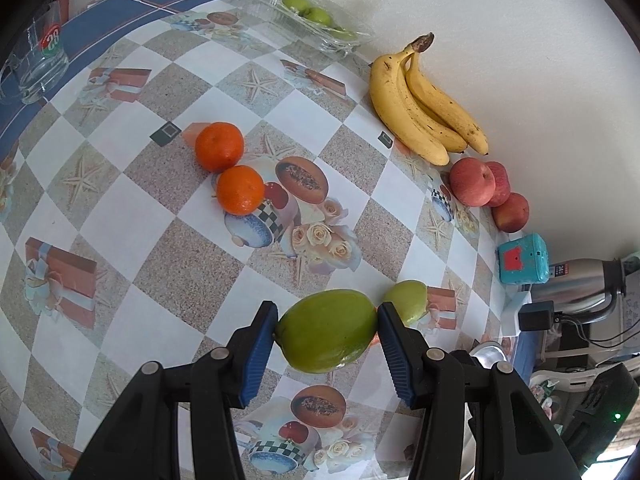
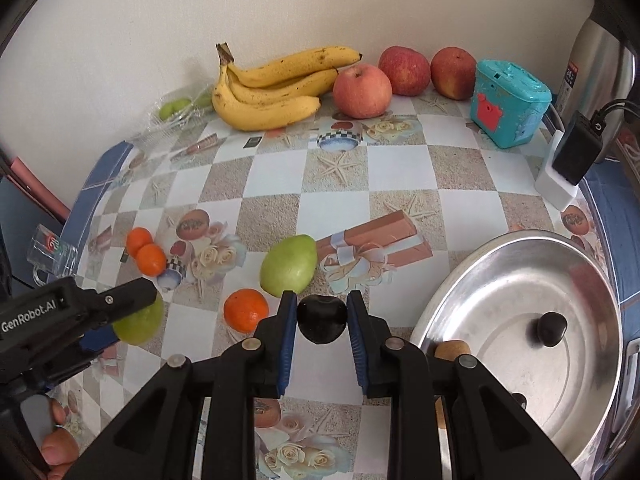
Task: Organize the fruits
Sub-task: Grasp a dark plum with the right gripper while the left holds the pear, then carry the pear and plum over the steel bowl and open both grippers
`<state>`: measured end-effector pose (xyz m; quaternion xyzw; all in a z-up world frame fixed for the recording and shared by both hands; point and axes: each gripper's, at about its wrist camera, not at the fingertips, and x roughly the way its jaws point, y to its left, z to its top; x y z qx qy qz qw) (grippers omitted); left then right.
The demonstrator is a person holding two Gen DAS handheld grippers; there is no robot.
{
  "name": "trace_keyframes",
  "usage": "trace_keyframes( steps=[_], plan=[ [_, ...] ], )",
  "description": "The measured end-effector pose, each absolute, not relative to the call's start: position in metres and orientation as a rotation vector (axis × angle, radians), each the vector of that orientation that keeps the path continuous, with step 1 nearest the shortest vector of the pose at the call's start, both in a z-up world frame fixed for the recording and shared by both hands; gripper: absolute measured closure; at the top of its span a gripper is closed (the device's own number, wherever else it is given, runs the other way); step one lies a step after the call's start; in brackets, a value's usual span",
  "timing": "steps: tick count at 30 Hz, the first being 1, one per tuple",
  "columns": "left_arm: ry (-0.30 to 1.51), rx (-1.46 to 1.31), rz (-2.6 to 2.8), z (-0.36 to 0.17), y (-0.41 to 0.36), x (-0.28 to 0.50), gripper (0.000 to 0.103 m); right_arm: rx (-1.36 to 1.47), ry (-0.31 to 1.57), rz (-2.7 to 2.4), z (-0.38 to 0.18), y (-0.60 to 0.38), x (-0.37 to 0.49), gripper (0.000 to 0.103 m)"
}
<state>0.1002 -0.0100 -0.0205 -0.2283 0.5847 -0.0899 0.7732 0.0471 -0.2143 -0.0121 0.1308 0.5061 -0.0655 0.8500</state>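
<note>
My left gripper (image 1: 326, 312) is shut on a large green mango-like fruit (image 1: 326, 334), held just above the tablecloth; the right wrist view shows the same gripper (image 2: 128, 320) and fruit (image 2: 140, 322) at the left. My right gripper (image 2: 321, 300) is shut on a small dark plum (image 2: 322, 320), lifted a little off the table. A second green fruit (image 2: 289, 266) and a lone orange (image 2: 245, 309) lie just beyond it. Two more oranges (image 1: 219, 146) sit together mid-table. Bananas (image 2: 272, 88) and three red apples (image 2: 362, 90) line the wall.
A steel bowl (image 2: 520, 264) at the right holds another dark plum (image 2: 551, 329) and a brown kiwi (image 2: 452, 350). A teal box (image 2: 510, 106), a charger plug (image 2: 572, 152) and a steel flask (image 2: 600, 64) crowd the back right. A clear box of green fruit (image 1: 316, 20) and a glass mug (image 1: 38, 64) stand far left.
</note>
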Motion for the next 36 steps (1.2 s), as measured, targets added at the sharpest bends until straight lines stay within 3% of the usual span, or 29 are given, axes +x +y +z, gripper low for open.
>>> trace_keyframes(
  steps=[9, 25, 36],
  plan=[
    [1.267, -0.392, -0.264, -0.013, -0.053, 0.086, 0.049, 0.339, 1.060, -0.241, -0.007, -0.257, 0.029, 0.077],
    [1.289, -0.002, -0.595, -0.008, -0.204, 0.001, 0.048, 0.422, 1.040, -0.466, 0.007, -0.353, -0.033, 0.076],
    [1.339, 0.148, -0.610, -0.032, -0.234, -0.025, 0.048, 0.427, 1.099, -0.512, -0.004, -0.378, -0.053, 0.076]
  ],
)
